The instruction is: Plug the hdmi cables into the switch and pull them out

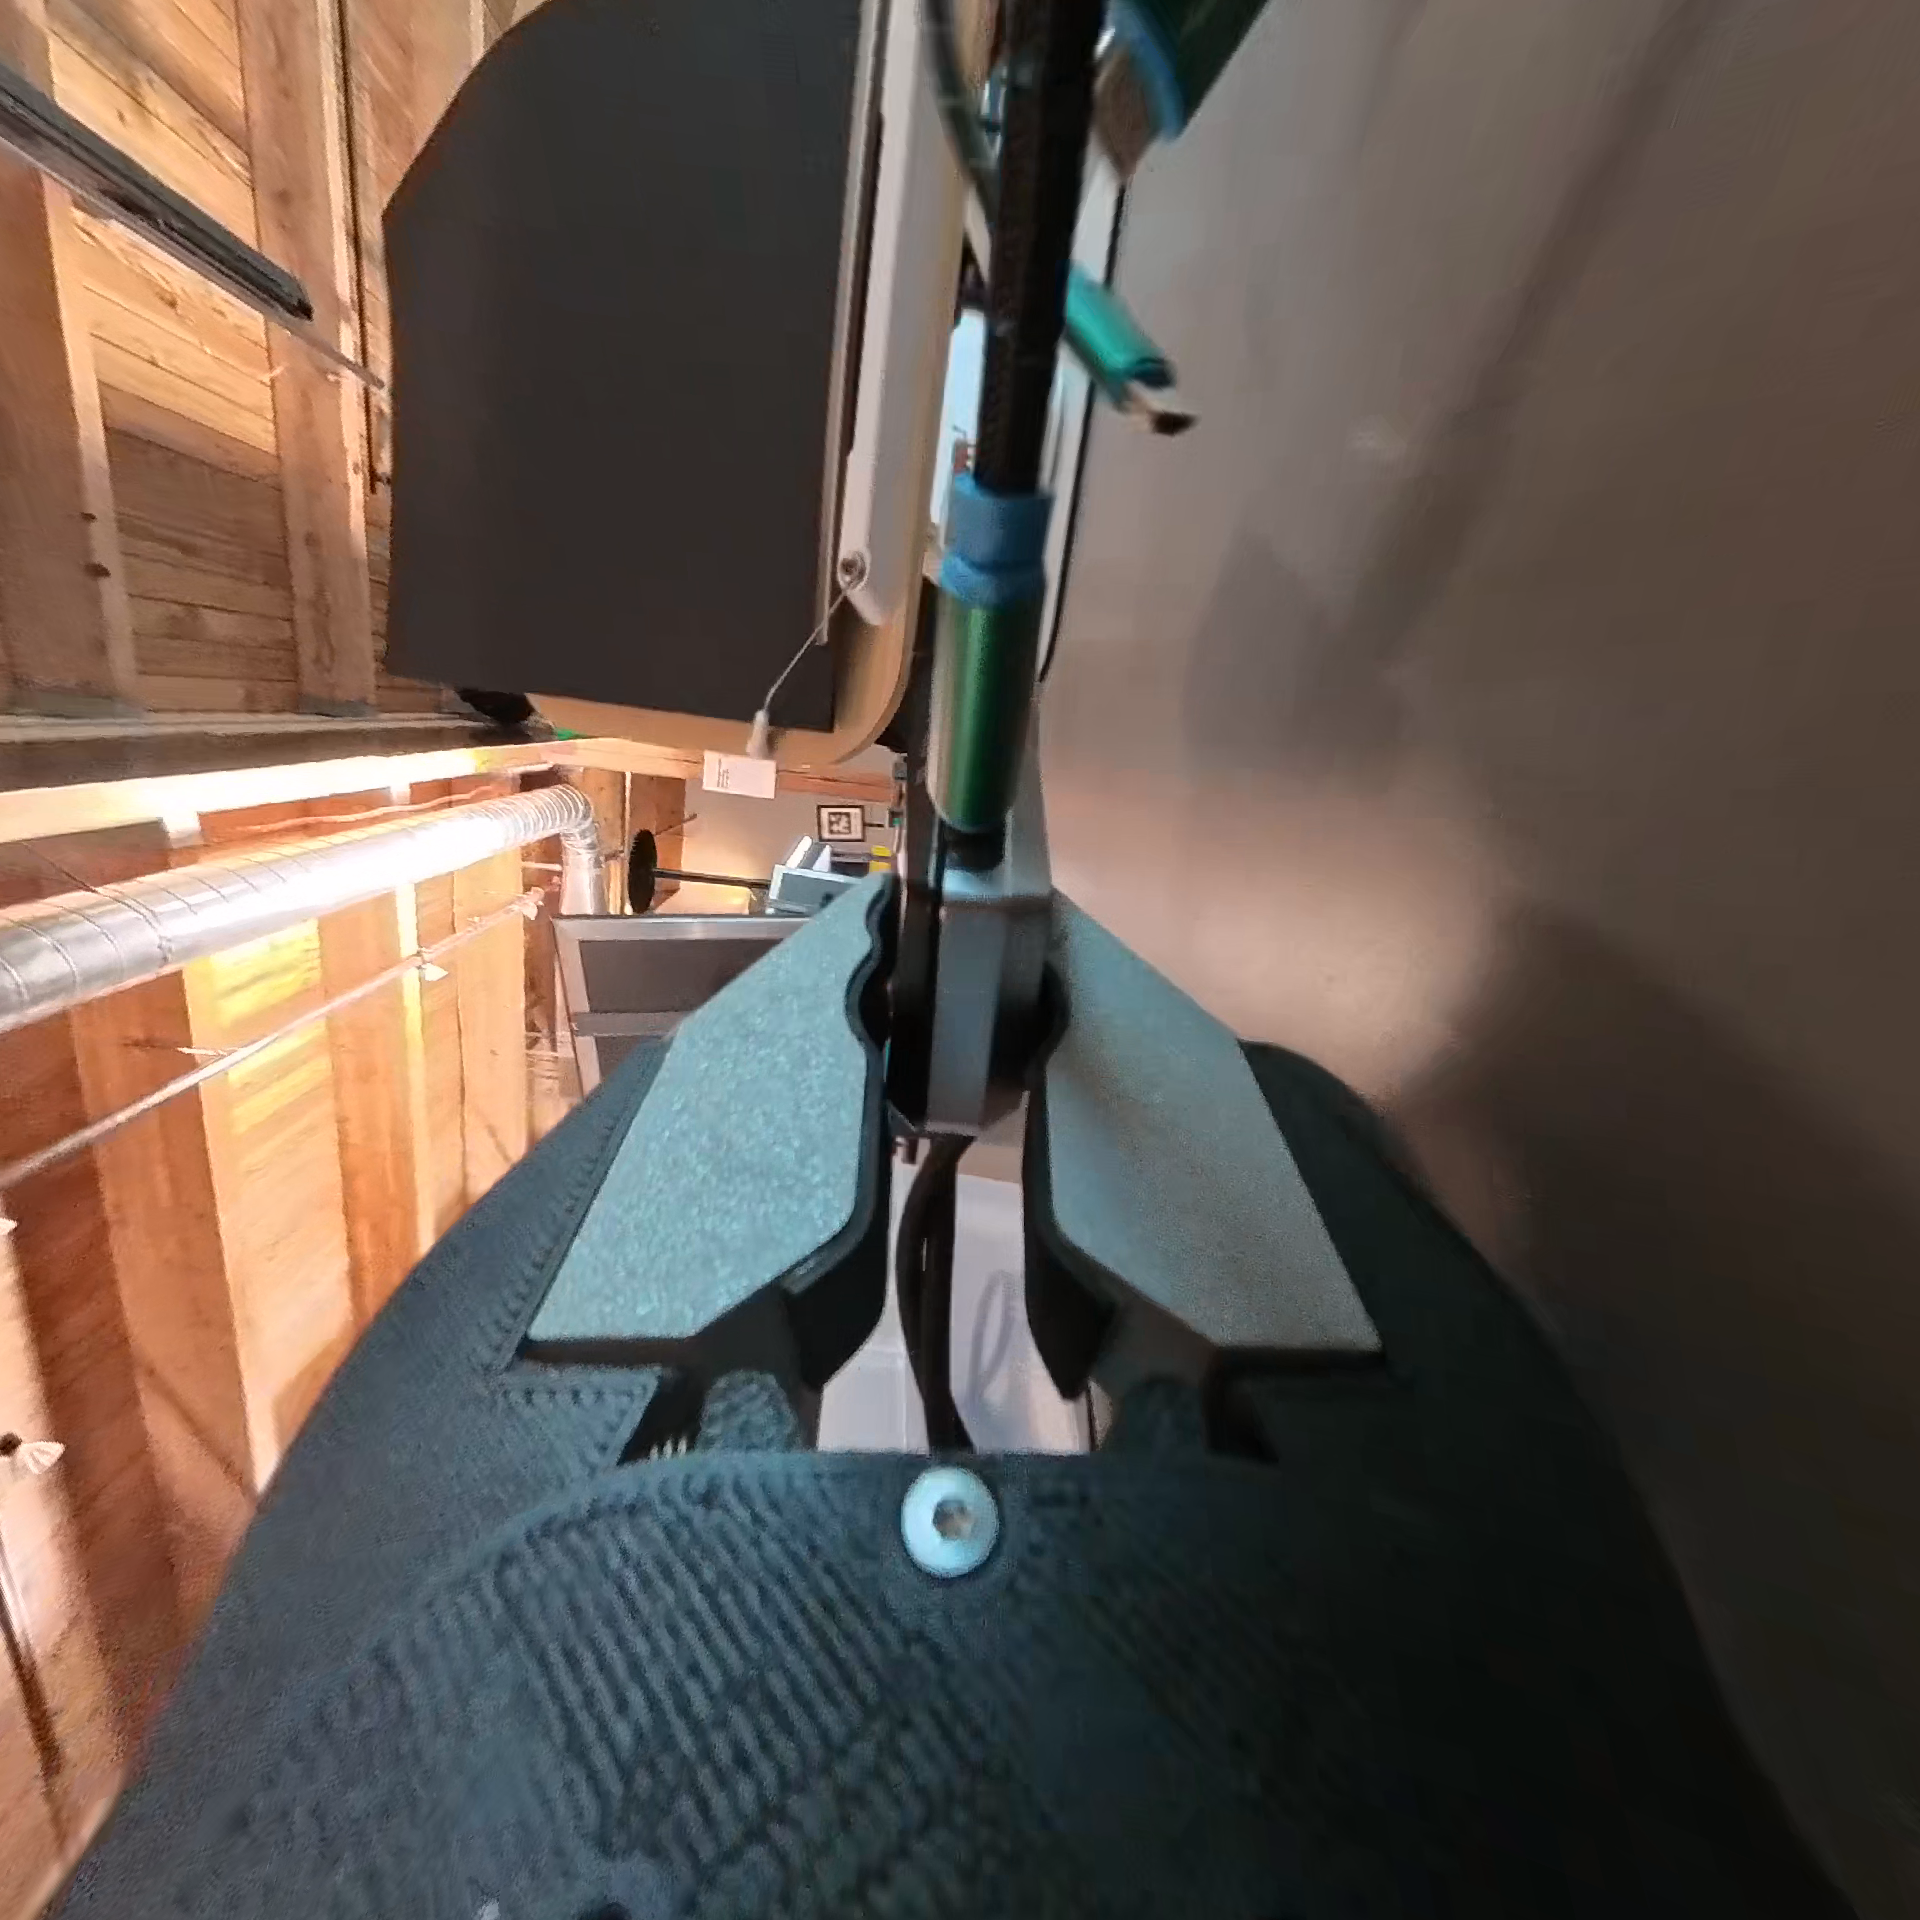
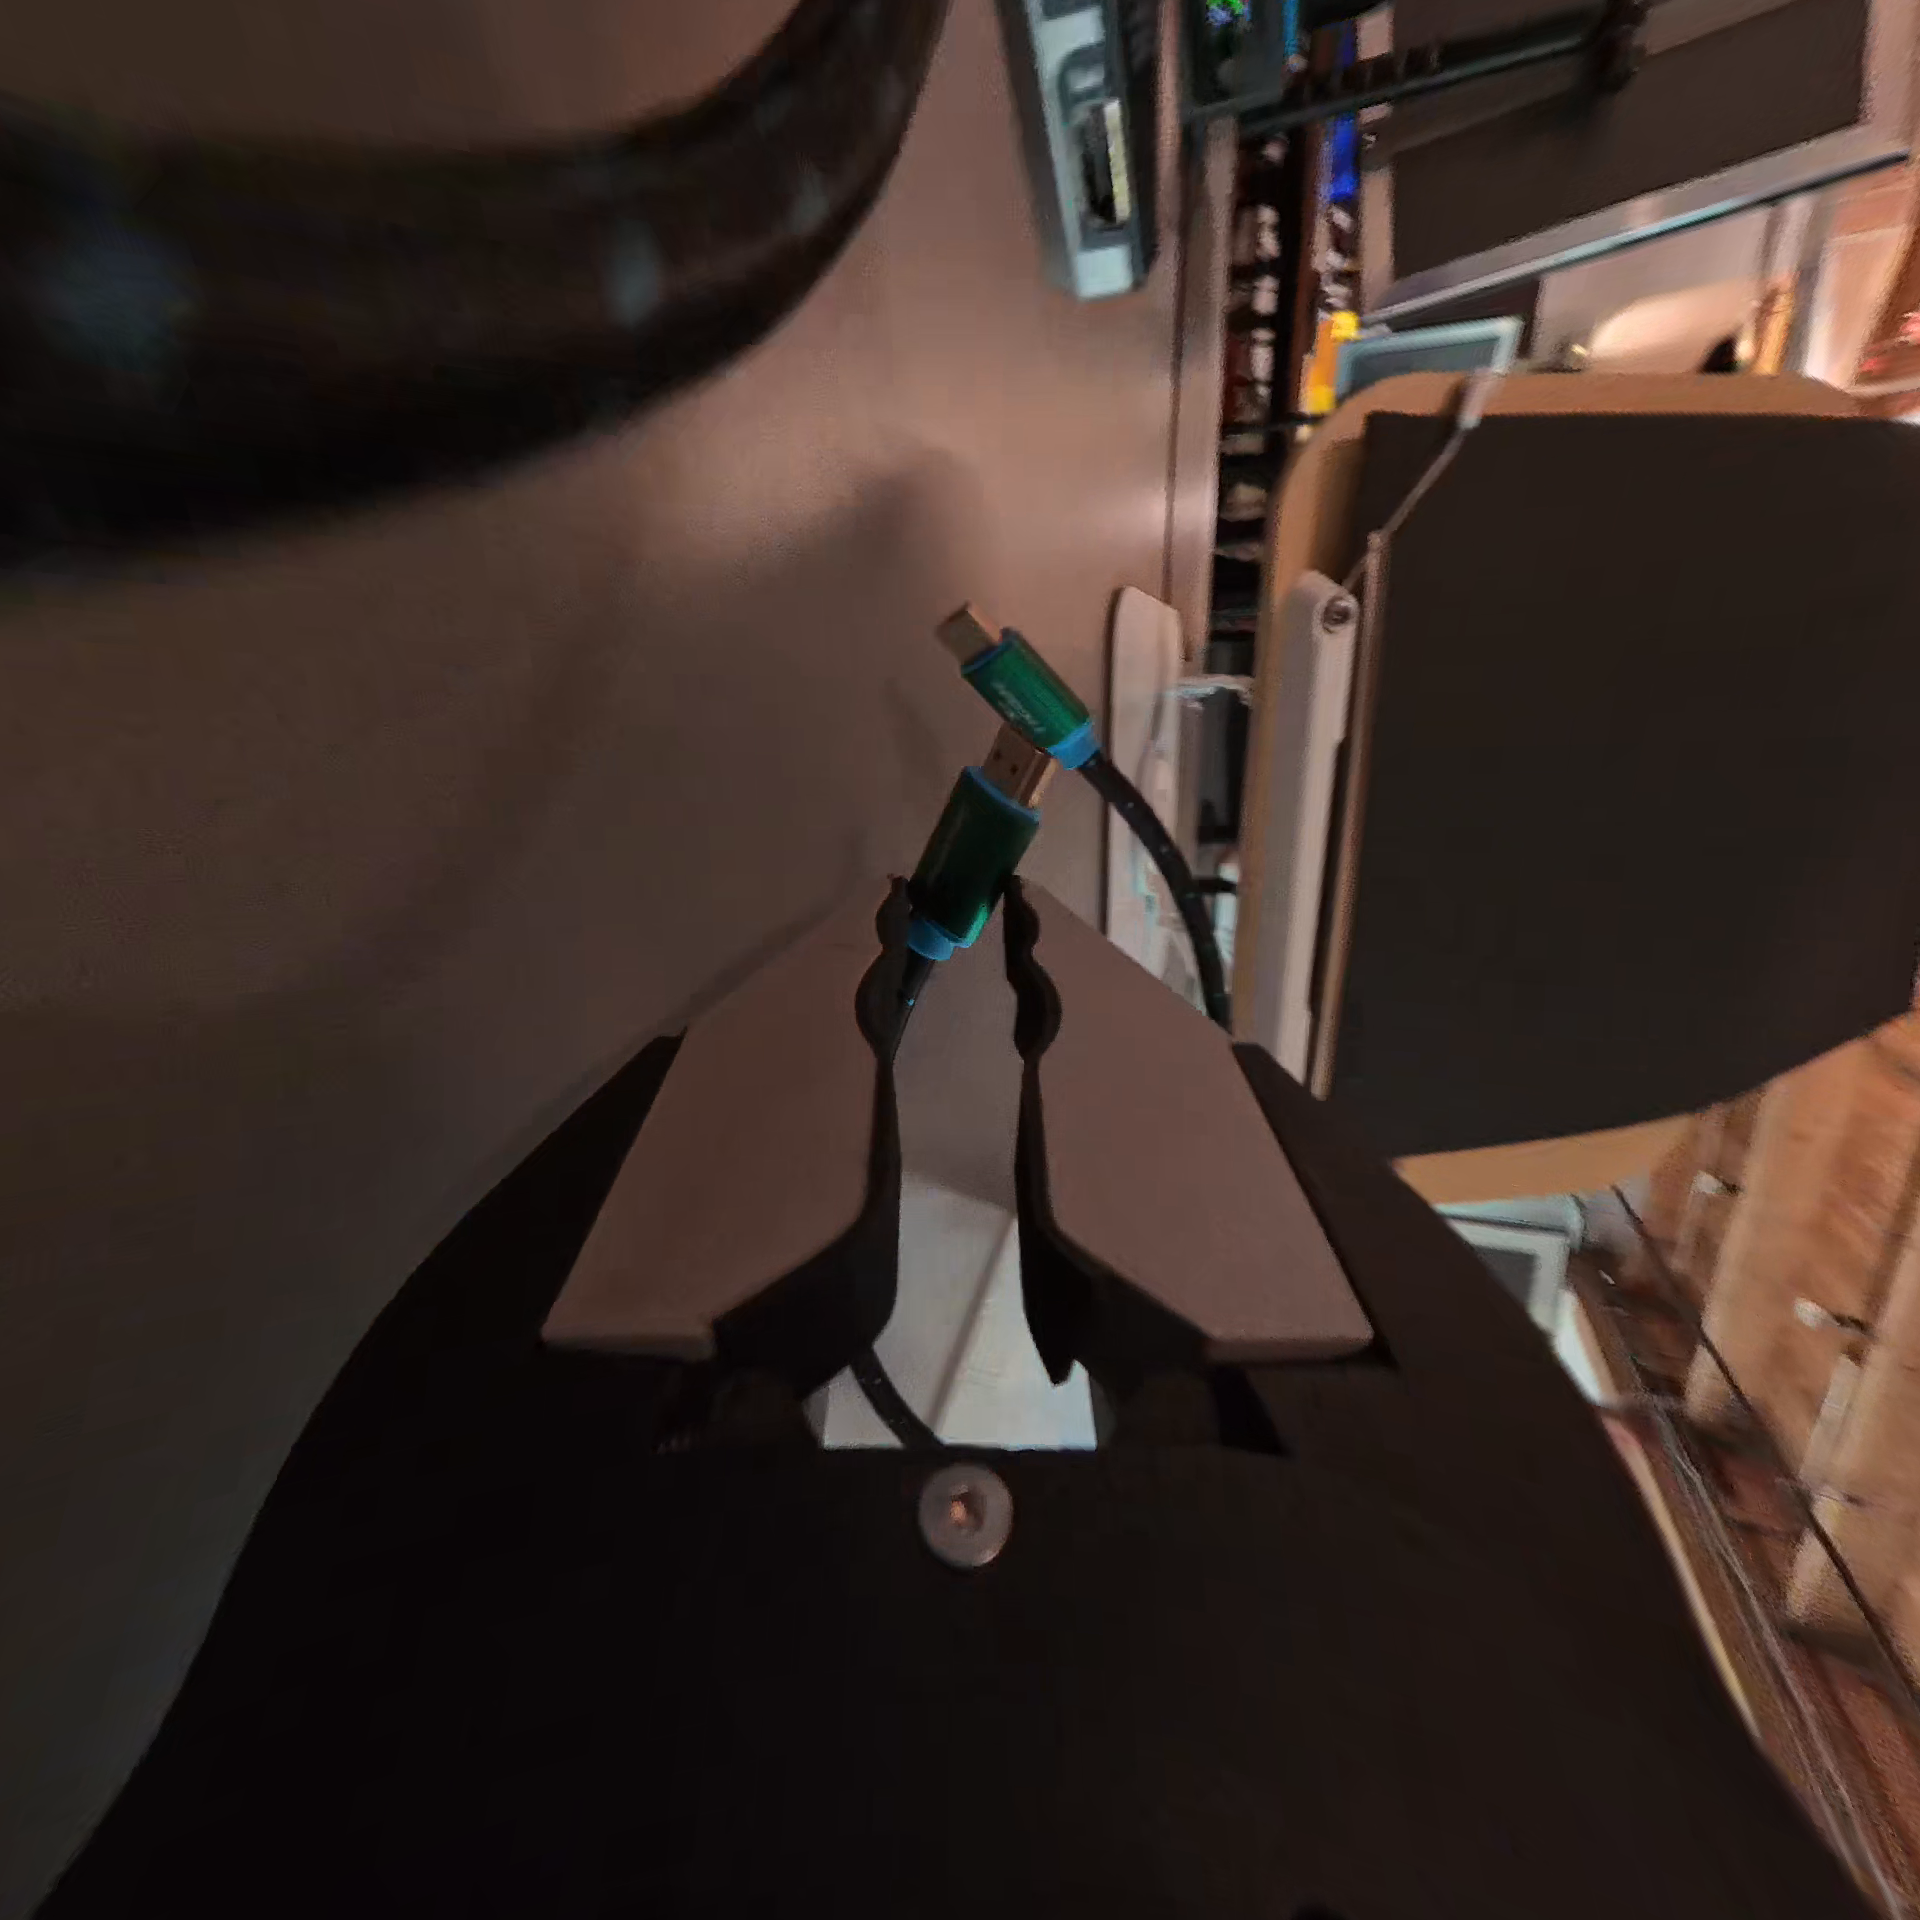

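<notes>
Your left tongs are clenched on the grey switch, pinning the small metal box between the two pads near their tips. One green-shelled HDMI plug with a blue collar sits seated in the switch's far end, its black braided cable running straight away from you. A second green plug hangs free just to the right of that cable, its metal tip bare and touching nothing. The dark chair back fills the space to the left, and the pale surface spreads to the right.

Your right tongs are grasping another green HDMI plug by its rear end, at the blue collar, with the gold connector pointing up and away, tilted to the right. Its cable trails back between the fingers. Just beyond it, a loose green plug points up and left, close to the held connector; whether they touch is unclear. In this view the switch shows far off at the top, well apart from the held plug.
</notes>
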